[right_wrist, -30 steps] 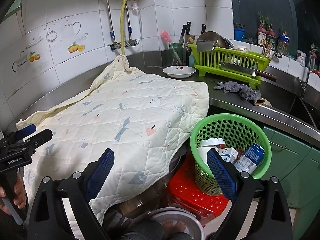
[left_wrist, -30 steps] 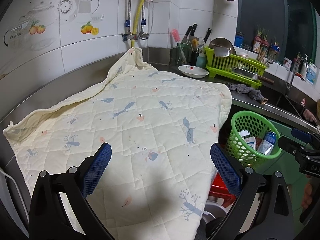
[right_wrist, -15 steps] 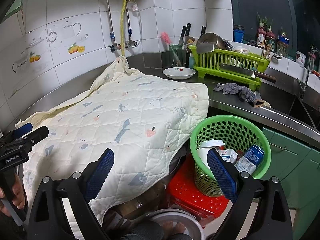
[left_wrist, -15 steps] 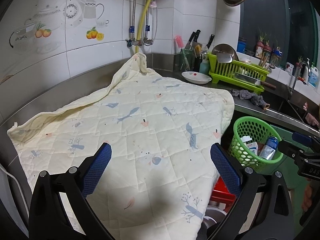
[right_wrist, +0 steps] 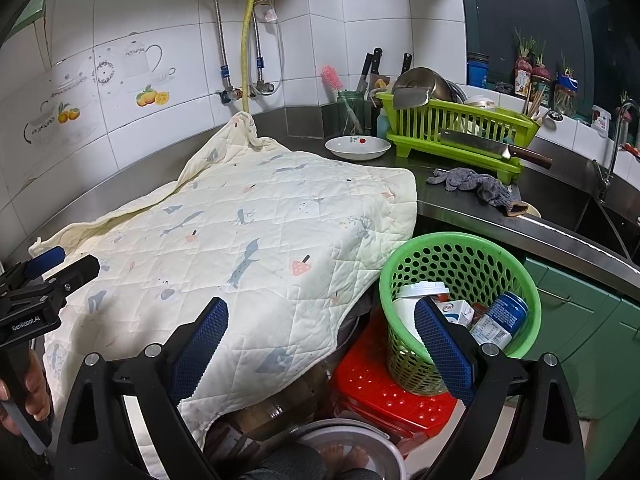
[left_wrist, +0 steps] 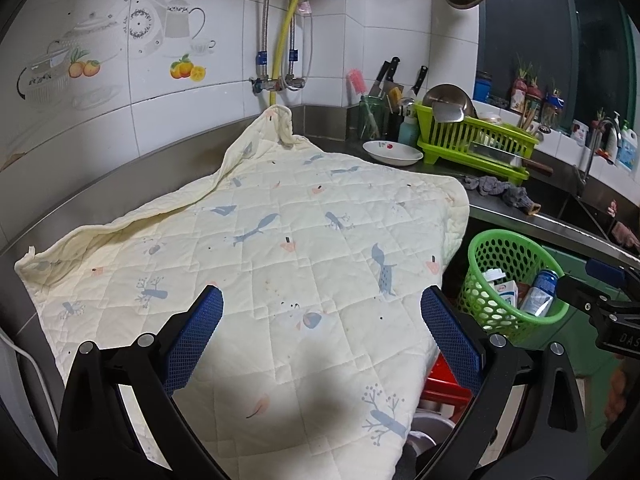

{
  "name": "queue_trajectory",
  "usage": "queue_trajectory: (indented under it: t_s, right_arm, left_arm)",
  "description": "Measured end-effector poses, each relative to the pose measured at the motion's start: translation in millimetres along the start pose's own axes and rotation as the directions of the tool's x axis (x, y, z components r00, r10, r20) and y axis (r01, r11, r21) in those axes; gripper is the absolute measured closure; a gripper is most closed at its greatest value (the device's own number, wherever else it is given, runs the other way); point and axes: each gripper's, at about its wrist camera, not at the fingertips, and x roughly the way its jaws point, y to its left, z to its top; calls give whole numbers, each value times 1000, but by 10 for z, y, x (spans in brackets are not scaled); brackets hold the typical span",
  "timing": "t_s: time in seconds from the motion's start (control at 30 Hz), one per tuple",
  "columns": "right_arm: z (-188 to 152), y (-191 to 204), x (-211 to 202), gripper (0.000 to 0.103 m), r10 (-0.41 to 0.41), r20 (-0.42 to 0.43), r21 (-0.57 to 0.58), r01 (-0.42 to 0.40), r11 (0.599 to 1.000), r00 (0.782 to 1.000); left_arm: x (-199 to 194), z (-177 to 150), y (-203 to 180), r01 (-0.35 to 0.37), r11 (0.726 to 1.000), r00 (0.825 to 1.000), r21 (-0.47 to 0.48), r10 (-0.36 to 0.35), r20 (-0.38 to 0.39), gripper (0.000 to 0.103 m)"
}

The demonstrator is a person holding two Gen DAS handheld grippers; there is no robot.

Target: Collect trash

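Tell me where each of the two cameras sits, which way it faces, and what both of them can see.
Left wrist: rides the left gripper, over the quilted cloth, facing the tiled corner; its open jaws frame the view, right gripper at the right edge.
Right wrist: rides the right gripper, further right, above the green basket on a red stool; jaws open, left gripper and a hand at left.
Shared: cloth, basket, white dish, green dish rack.
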Motion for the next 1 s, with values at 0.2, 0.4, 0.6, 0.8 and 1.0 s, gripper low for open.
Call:
queue_trajectory:
  t_s: [0.2, 0.4, 0.6, 0.8, 1.0]
  right_arm:
    - [7, 2, 17, 12, 3, -2, -1, -3, 1000, 1000]
    - [5, 15, 28, 12, 1, -1, -5, -1, 1000, 1000]
    - [-4, 12, 30, 12, 2, -1, -5, -2, 1000, 1000]
    - [-2, 10, 35, 12, 6, -2, -4, -6, 1000, 1000]
    - [-42, 32, 62, 12, 11, -5, -6, -11, 1000, 1000]
  left_arm:
    - [10, -2, -1, 0, 1000, 1000, 2, 0, -1, 5]
    - [20, -5, 7, 2, 1000, 1000, 3, -2, -1, 5]
    - [30, -11, 4, -1, 1000, 1000, 3, 1, 0, 5]
    - [36, -10, -12, -5, 1000, 1000, 7, 5, -5, 5]
    - [43, -18, 1, -14, 1000, 1000, 2, 14, -7, 5]
